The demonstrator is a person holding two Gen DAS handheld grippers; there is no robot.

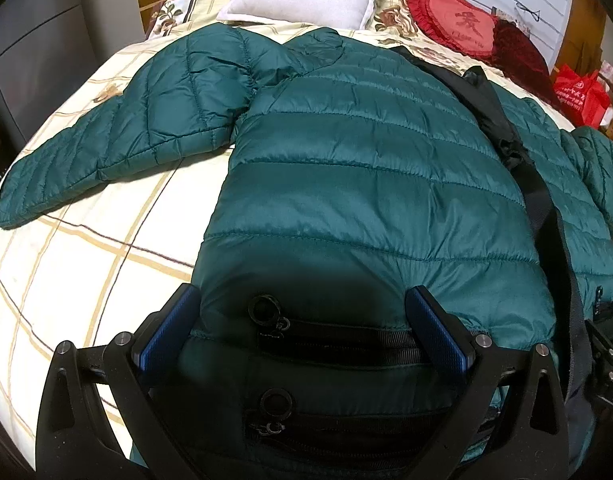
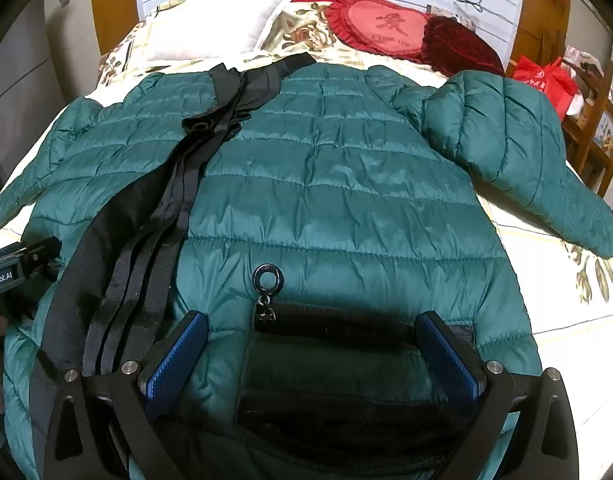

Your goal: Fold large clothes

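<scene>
**Green jacket lies open on the bed, both tongs wide at its hem**

The green quilted jacket (image 1: 366,168) lies flat on the bed (image 1: 86,280), front side up, with both sleeves spread out to the sides. Its black zipper band (image 2: 178,208) runs down the middle. The left tongs (image 1: 302,328) stand wide, with nothing between the blue pads, above the lower hem near a pocket zipper (image 1: 266,312). The right tongs (image 2: 312,354) are wide too, over the other pocket zipper (image 2: 268,280). A white pillow (image 2: 218,20) and a red heart cushion (image 2: 382,26) lie at the head of the bed.
</scene>
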